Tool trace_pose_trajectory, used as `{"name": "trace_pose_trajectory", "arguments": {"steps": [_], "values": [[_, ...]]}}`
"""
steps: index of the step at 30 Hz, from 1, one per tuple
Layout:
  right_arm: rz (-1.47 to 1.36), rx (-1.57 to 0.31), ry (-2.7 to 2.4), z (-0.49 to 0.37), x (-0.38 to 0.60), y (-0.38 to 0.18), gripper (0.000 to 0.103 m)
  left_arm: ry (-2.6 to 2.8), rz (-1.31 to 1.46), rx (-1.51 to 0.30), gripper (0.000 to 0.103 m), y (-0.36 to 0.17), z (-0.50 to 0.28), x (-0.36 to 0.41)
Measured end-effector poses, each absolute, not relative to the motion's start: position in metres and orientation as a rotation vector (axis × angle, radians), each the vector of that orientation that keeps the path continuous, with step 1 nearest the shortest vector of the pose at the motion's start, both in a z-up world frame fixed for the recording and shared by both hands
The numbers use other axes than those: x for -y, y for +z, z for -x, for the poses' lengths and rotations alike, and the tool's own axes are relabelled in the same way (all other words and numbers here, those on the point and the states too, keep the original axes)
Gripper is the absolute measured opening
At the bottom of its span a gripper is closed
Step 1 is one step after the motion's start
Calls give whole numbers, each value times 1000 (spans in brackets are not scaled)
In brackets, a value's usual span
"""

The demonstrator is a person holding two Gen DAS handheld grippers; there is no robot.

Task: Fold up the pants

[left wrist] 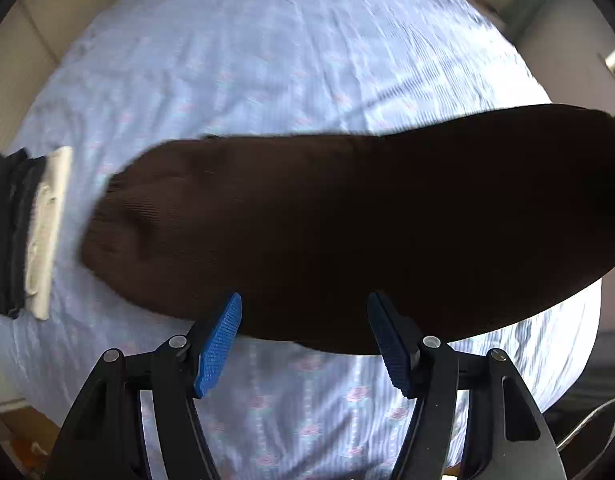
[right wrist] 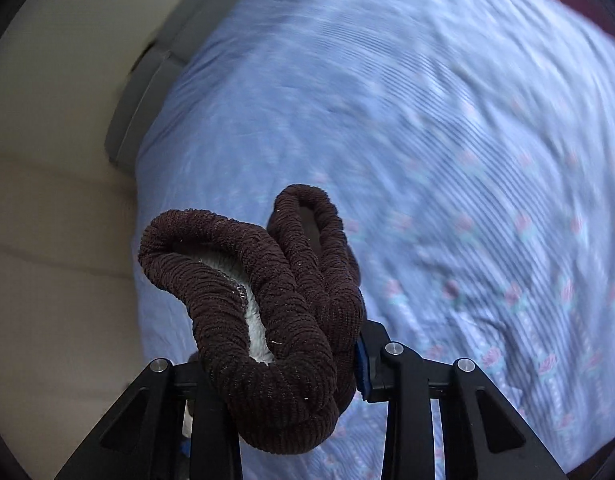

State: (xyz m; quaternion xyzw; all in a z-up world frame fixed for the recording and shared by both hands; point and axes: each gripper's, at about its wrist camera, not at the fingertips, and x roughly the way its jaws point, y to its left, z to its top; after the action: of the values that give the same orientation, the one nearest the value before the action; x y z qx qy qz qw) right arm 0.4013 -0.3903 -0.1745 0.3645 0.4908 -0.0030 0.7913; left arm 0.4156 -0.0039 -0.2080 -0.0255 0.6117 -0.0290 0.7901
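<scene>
lying at the far left edge of the bed, in the left wrist view, is a stack of folded clothes, dark layers with a cream piece on the side nearest the middle. the bed wears a pale blue striped sheet with small pink flowers. just right of the stack, the dark brown pants stretch as a long band across the sheet, from near the stack to the right edge of the view, and their ribbed cloth shows best at the left end. the left gripper hovers at the near edge of the pants, its jaws spread wide with nothing between them; the blue pads sit on either side of the cloth's edge, and whether they touch it cannot be told.

in the right wrist view, beige floor shows on the left beside the bed. the right gripper has its jaws closed on a thick bunch of the pants, a rolled, ribbed band that loops up over the jaws, with a white lining showing inside the left loop. a sliver of blue pad peeks out at the right of the bunch. the sheet to the right is blurred.
</scene>
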Motion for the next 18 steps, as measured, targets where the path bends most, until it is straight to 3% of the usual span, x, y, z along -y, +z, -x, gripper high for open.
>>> {"name": "trace_pose_trajectory", "arguments": {"steps": [4, 9, 18], "values": [[-598, -1047, 74, -422, 314, -136, 34, -17, 72, -1238, 65, -176, -411, -38], [-457, -1093, 195, -444, 206, -128, 34, 40, 84, -1131, 65, -134, -407, -106], [-191, -1298, 268, -473, 28, -188, 34, 90, 141, -1132, 66, -136, -407, -220]]}}
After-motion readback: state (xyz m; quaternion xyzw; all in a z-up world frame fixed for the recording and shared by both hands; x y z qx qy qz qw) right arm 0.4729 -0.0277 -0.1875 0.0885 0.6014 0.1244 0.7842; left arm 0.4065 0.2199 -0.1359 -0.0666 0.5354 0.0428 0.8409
